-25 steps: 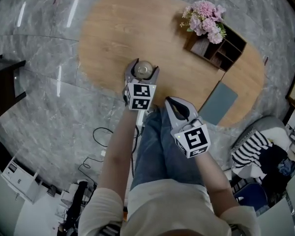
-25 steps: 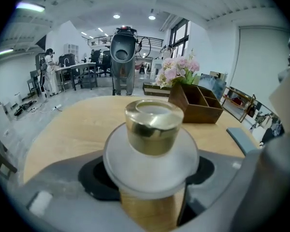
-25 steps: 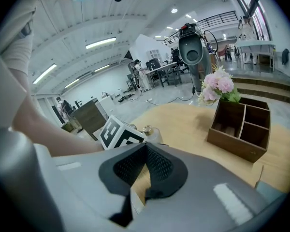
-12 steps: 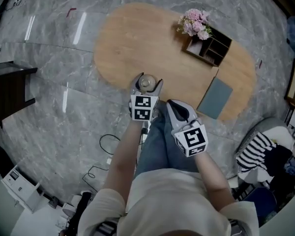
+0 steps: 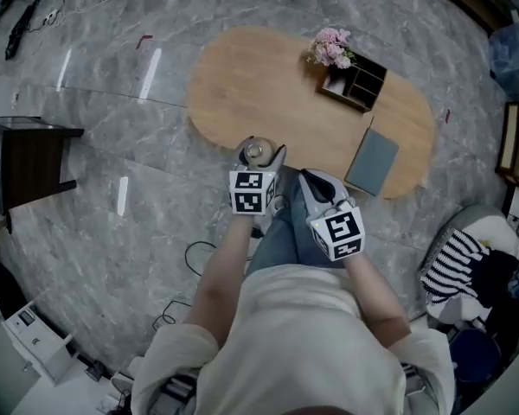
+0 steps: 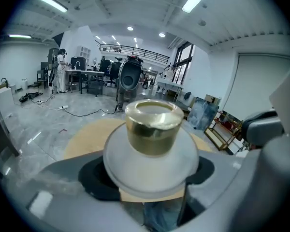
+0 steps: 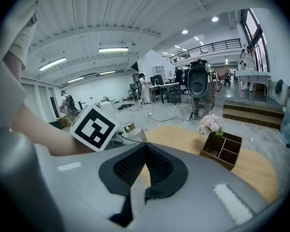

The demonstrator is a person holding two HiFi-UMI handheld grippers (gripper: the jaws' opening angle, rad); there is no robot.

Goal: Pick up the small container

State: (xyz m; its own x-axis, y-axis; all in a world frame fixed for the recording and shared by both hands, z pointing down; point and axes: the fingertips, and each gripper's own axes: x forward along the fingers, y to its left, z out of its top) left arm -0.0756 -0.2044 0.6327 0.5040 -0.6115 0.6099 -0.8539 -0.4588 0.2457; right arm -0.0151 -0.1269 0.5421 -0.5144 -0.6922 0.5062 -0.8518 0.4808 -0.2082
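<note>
small container (image 6: pixel 152 149) | white body, gold cap | upright | clamped between jaws

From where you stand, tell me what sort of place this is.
Likely an open lab or studio hall: a railed mezzanine, work desks at the back, cables across the marble floor.

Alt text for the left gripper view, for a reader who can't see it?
A small container, white and rounded with a gold cap, sits gripped between the jaws of the left gripper. Behind it are a light wooden table and a big bright hall.
</note>
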